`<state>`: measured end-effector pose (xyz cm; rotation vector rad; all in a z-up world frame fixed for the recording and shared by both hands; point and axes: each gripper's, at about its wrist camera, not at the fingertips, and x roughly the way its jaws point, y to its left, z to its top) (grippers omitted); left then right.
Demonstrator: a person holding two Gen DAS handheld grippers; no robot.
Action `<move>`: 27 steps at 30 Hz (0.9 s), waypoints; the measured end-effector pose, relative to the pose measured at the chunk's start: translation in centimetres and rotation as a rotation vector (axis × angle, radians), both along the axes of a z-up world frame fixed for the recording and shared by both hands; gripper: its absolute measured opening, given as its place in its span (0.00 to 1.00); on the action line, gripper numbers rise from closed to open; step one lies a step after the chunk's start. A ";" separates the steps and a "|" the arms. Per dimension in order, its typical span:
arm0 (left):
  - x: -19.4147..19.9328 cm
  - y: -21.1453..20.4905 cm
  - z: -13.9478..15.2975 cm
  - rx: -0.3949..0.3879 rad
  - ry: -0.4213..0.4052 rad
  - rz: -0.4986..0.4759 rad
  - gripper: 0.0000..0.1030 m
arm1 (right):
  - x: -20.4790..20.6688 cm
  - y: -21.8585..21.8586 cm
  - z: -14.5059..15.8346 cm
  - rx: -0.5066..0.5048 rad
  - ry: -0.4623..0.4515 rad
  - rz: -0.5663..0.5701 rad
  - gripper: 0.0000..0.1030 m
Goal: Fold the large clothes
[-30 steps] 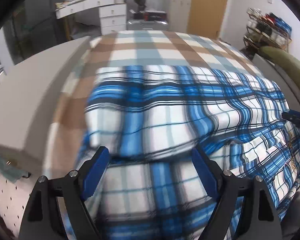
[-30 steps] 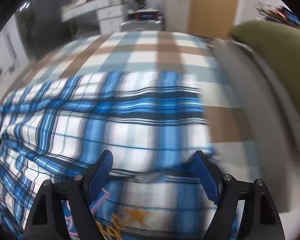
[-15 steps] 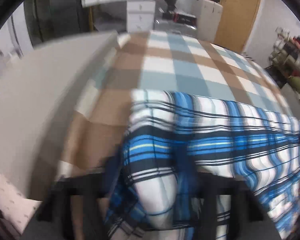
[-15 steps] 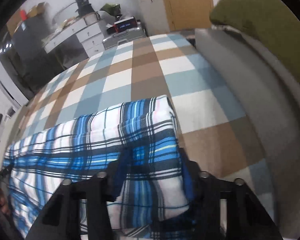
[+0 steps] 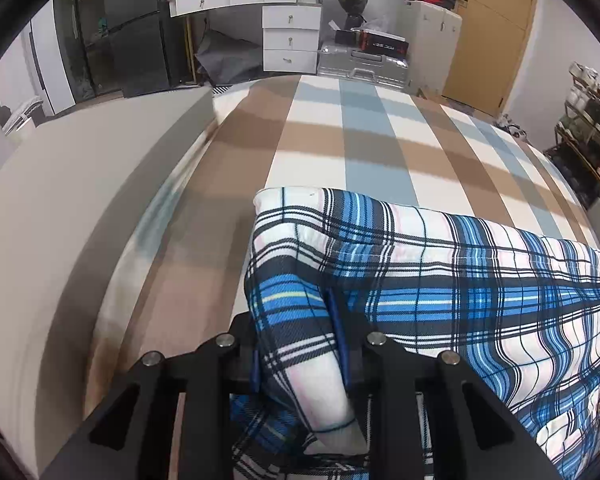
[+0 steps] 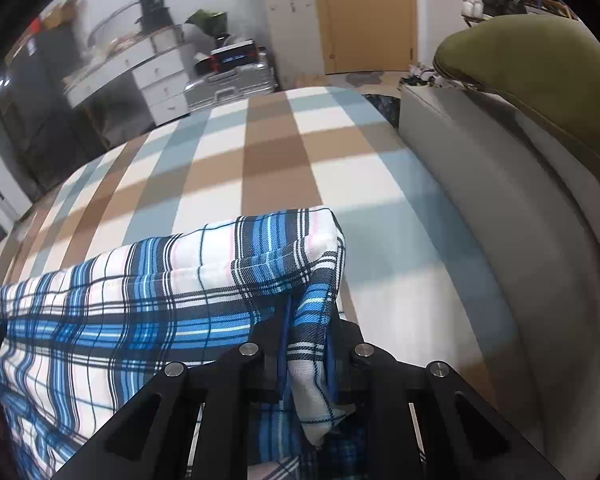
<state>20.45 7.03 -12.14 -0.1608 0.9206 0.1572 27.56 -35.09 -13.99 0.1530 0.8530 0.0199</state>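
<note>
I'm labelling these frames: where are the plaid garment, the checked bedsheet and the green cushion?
plaid garment [image 5: 440,272]: left wrist view, its upper folded layer.
checked bedsheet [image 5: 364,140]: left wrist view, a bare blue-grey stripe.
green cushion [image 6: 540,64]: right wrist view, its rounded top.

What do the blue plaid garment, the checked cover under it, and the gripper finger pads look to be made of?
Plaid garment: woven cloth, matte, likely cotton; twill ribbing shows and it bunches softly in both grippers. Checked cover: flat matte fabric in brown, white and grey-blue; fibre unclear. Left gripper and right gripper: matte black rigid frames, plastic or metal, shiny bolts. Blue finger pads: probably rubber or plastic.
</note>
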 end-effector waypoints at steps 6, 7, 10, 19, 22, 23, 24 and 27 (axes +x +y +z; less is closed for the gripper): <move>5.1 0.0 0.1 0.022 0.001 0.004 0.21 | 5.6 0.8 0.2 -0.024 -0.003 -0.045 0.13; 5.6 -0.1 0.1 0.026 0.000 0.004 0.21 | 6.7 0.9 0.3 -0.029 0.003 -0.049 0.13; 7.6 0.1 0.1 0.026 -0.010 -0.003 0.22 | 9.6 1.2 0.4 -0.037 0.006 -0.053 0.13; 6.4 1.4 1.6 -0.044 0.000 0.003 0.39 | 9.9 1.2 2.0 -0.035 -0.021 -0.084 0.60; 1.9 1.7 4.2 -0.076 -0.084 0.008 0.62 | 5.7 0.9 4.4 -0.011 -0.107 -0.070 0.74; 0.5 1.7 5.1 -0.086 -0.108 0.006 0.71 | 4.5 0.8 5.1 0.003 -0.121 -0.056 0.77; -1.4 1.6 6.1 -0.093 -0.132 0.000 0.79 | 2.8 0.8 6.0 0.028 -0.137 -0.034 0.85; -6.1 0.5 8.6 -0.082 -0.197 -0.042 0.92 | -2.7 1.0 8.6 0.070 -0.186 0.042 0.99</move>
